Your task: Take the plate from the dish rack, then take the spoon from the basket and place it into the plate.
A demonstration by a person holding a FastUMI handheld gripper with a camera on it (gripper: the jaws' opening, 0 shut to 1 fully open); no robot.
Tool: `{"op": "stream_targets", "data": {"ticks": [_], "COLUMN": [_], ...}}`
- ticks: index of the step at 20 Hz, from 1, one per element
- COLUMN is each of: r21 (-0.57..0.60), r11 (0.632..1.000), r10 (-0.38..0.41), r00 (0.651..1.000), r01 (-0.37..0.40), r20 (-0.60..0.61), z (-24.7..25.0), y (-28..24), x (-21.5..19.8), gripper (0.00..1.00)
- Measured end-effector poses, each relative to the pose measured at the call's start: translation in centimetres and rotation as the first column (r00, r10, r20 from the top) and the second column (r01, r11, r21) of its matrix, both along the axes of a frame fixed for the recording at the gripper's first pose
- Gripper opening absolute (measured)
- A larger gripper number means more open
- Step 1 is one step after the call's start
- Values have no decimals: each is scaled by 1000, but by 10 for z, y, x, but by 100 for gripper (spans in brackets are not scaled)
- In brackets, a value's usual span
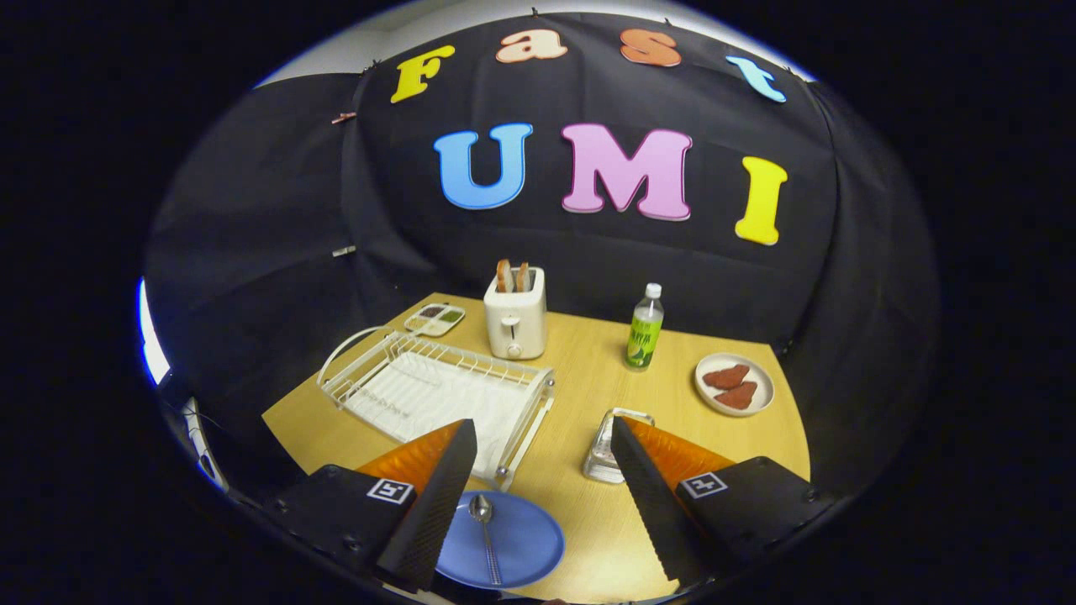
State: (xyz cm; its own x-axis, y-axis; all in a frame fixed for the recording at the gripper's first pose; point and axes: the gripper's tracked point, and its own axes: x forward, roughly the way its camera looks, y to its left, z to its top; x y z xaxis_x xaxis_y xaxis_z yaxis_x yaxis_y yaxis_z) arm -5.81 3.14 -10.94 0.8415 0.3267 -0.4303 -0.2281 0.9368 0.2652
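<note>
The hand-held gripper (538, 504) hangs over the near edge of the desk (588, 504) with its fingers spread wide apart and nothing between them. Just beside the left finger, partly under it, a blue plate (513, 546) lies flat on the wood, and a metal spoon (485, 525) rests in it, bowl pointing away and handle toward the near rim. By the tip of the right finger stands a small clear basket (603, 454), partly hidden behind that finger. Beyond the left finger sits a white wire dish rack (429, 391) on its tray, its slots bare. Farther back, behind the rack, a small divided dish (435, 319) lies near the far corner, and next to it a white toaster (515, 315) stands with two slices of bread (513, 276) sticking up from its slots. To the right of the toaster a clear bottle (645, 332) with a green label stands upright, and further right a pale plate (734, 384) holds two reddish-brown pieces of food (731, 386)
</note>
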Motion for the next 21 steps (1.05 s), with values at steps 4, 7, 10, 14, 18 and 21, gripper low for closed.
{"op": "stream_targets", "data": {"ticks": [4,7,10,14,18,21], "r21": [5,32,16,8,14,9], "r11": [998,993,989,988,988,988], "r10": [-57,-114,-145,-152,-153,-147], "r00": [992,968,944,936,940,941], "r01": [57,109,147,157,156,151], "r20": [113,224,298,319,307,305], "z": [46,88,115,126,122,121], "y": [-21,-39,-56,-62,-64,-63], "x": [15,21,24,21,23,22], "gripper": [99,98,99,98,98,98]}}
